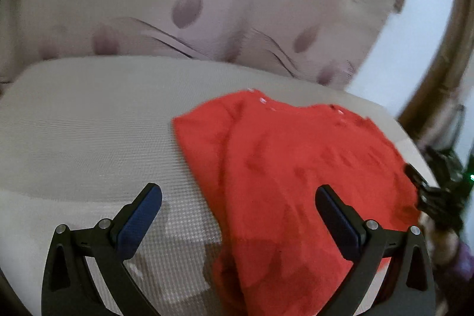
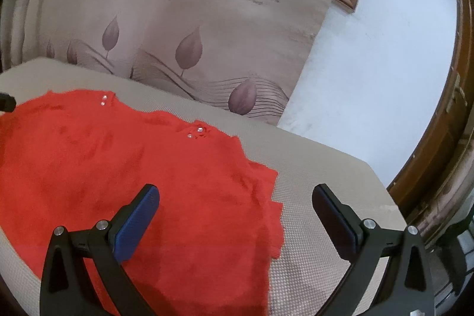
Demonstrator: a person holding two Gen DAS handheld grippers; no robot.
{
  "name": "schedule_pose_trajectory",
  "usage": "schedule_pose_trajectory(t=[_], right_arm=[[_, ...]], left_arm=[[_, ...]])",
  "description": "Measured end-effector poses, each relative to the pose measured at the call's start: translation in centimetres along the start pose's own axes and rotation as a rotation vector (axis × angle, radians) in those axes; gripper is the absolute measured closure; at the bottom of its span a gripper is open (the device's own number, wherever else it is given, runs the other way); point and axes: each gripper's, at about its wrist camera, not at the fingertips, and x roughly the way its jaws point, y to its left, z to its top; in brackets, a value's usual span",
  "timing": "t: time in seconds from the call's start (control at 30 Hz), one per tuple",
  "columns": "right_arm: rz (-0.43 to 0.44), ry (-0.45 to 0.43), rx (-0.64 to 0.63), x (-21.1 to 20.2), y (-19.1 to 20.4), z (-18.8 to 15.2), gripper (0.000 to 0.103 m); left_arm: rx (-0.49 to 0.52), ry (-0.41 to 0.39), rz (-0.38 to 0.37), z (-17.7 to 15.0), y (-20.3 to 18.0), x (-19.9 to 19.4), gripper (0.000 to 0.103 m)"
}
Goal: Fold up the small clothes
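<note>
**Both claws spread wide above a red garment**

The left claw (image 1: 238, 197) stands wide open and holds nothing. Its left finger is over the bare textured tabletop (image 1: 89, 138), while its right finger is over the red garment (image 1: 284, 168), so the garment's left edge runs between the two fingers. Whether the tips touch the fabric cannot be told from this view.

The right claw (image 2: 235, 196) is likewise spread wide and empty. Its left finger sits over the red garment (image 2: 118, 162), and its right finger is over bare tabletop (image 2: 326, 173); the garment's ragged right edge falls between them.

The garment lies flat and spread on the beige tabletop, with small shiny snaps (image 2: 195, 132) near its far edge at two spots. In the left wrist view, the black tip of the other gripper shows at the garment's right side.

Behind the tabletop hangs a pale curtain (image 2: 177, 19) printed with mauve leaves and lettering. To its right is a white wall (image 2: 370, 64) and a brown wooden frame (image 2: 444, 123).
</note>
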Motion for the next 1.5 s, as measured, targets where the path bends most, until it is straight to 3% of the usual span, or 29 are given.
schedule_pose_trajectory(t=[0.1, 0.17, 0.2, 0.23, 0.3, 0.43, 0.47, 0.5, 0.53, 0.57, 0.7, 0.8, 0.93, 1.07, 1.27, 1.5], right_arm=[[0.004, -0.004, 0.010, 0.0, -0.1, 0.0, 0.001], [0.002, -0.006, 0.007, -0.1, 0.0, 0.0, 0.001], [0.001, -0.008, 0.003, -0.1, 0.1, 0.0, 0.001], [0.001, -0.009, 0.000, -0.1, 0.1, 0.0, 0.001], [-0.003, -0.013, -0.005, -0.2, 0.2, 0.0, 0.001], [-0.008, -0.017, 0.000, -0.3, 0.1, 0.0, 0.001], [-0.008, -0.018, 0.003, -0.3, 0.0, 0.0, 0.001], [-0.008, -0.019, 0.006, -0.3, 0.0, 0.0, 0.001], [-0.008, -0.020, 0.008, -0.4, -0.1, 0.0, 0.001], [-0.006, -0.020, 0.012, -0.4, -0.1, 0.0, 0.001], [0.014, -0.011, 0.026, -0.2, -0.4, 0.0, 0.001], [0.083, 0.023, 0.076, 0.5, -1.5, 0.0, 0.001], [0.230, 0.065, 0.280, 1.1, -4.4, -0.5, 0.001], [0.302, 0.076, 0.400, 1.3, -6.1, -1.5, 0.001], [0.405, 0.063, 0.508, 1.2, -7.7, -2.7, 0.000], [0.520, 0.029, 0.604, 0.8, -9.1, -4.0, 0.000]], left_arm=[[-0.002, 0.062, -0.092, 0.7, 1.5, 1.2, 0.003], [-0.028, 0.090, -0.198, 1.2, 2.5, 2.2, 0.007], [-0.029, 0.110, -0.239, 1.4, 2.7, 2.7, 0.014], [-0.025, 0.143, -0.263, 1.5, 2.9, 3.6, 0.019], [0.004, 0.154, -0.294, 2.0, 2.8, 4.2, 0.019], [-0.090, 0.172, -0.402, 3.2, 3.9, 5.6, 0.020], [-0.105, 0.168, -0.407, 3.2, 4.1, 5.6, 0.024], [-0.094, 0.168, -0.365, 3.3, 3.8, 5.8, 0.043], [-0.081, 0.167, -0.329, 3.2, 3.6, 5.9, 0.074], [-0.084, 0.187, -0.291, 3.2, 3.5, 6.4, 0.081], [-0.114, 0.181, -0.266, 3.2, 3.4, 6.4, 0.084], [-0.096, 0.176, -0.223, 3.4, 2.6, 6.1, 0.086], [-0.087, 0.179, -0.180, 4.3, 1.2, 5.0, 0.088], [-0.058, 0.199, -0.150, 6.1, -1.4, 4.1, 0.088], [-0.013, 0.248, -0.180, 8.8, -8.4, 3.8, 0.089], [0.001, 0.322, -0.247, 10.0, -18.7, 7.2, 0.089]])
